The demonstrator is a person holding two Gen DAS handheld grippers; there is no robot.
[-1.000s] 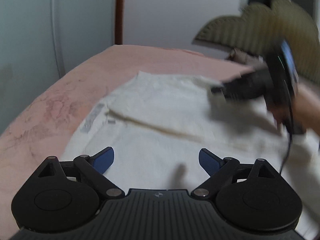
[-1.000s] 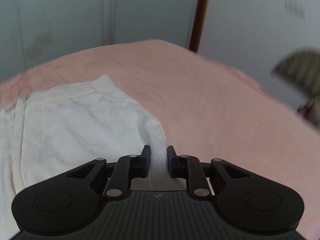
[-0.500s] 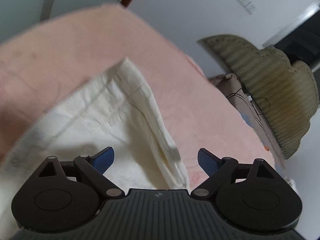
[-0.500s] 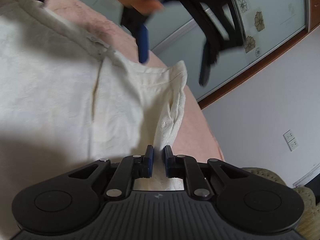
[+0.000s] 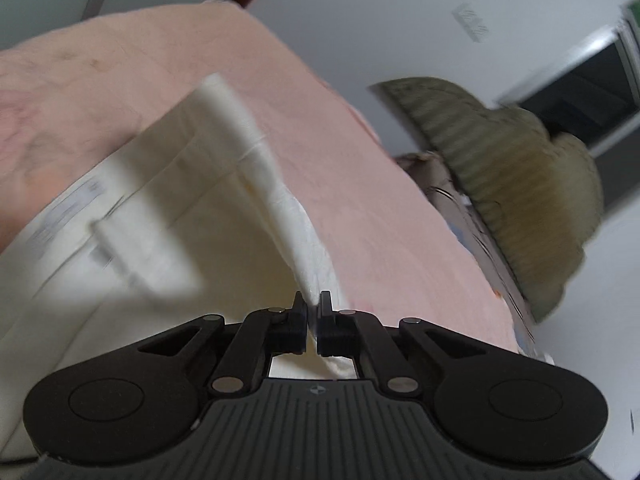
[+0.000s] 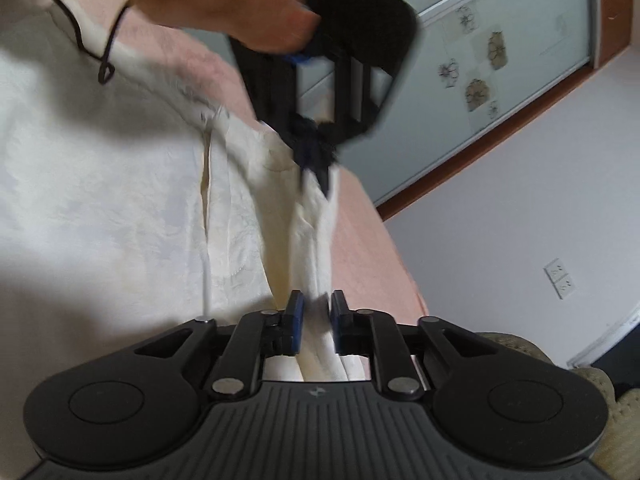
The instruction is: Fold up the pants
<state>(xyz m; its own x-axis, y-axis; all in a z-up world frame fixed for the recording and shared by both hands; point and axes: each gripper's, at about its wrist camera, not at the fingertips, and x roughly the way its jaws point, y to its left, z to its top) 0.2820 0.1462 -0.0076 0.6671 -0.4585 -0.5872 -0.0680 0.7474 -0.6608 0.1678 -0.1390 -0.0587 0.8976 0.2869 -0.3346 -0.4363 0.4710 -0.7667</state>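
Cream-white pants (image 5: 152,216) lie on a pink bedspread (image 5: 360,200). My left gripper (image 5: 314,304) is shut on the right edge of the pants, which runs taut away from the jaws. My right gripper (image 6: 316,306) is shut on a bunched fold of the same pants (image 6: 120,208). In the right wrist view the left gripper (image 6: 316,164) shows ahead, held by a hand (image 6: 224,4), pinching the same edge further along. The strip of cloth between the two grippers is lifted and stretched.
An olive ribbed cushion (image 5: 512,176) stands at the right of the bed beside a printed pillow (image 5: 452,204). A wardrobe with frosted floral doors (image 6: 500,48) and a white wall with a socket (image 6: 560,278) lie beyond the bed. A black cable (image 6: 96,52) hangs over the pants.
My left gripper was open and has closed on the pants' edge. The right gripper has kept its hold, and the edge between the two is now pulled taut.
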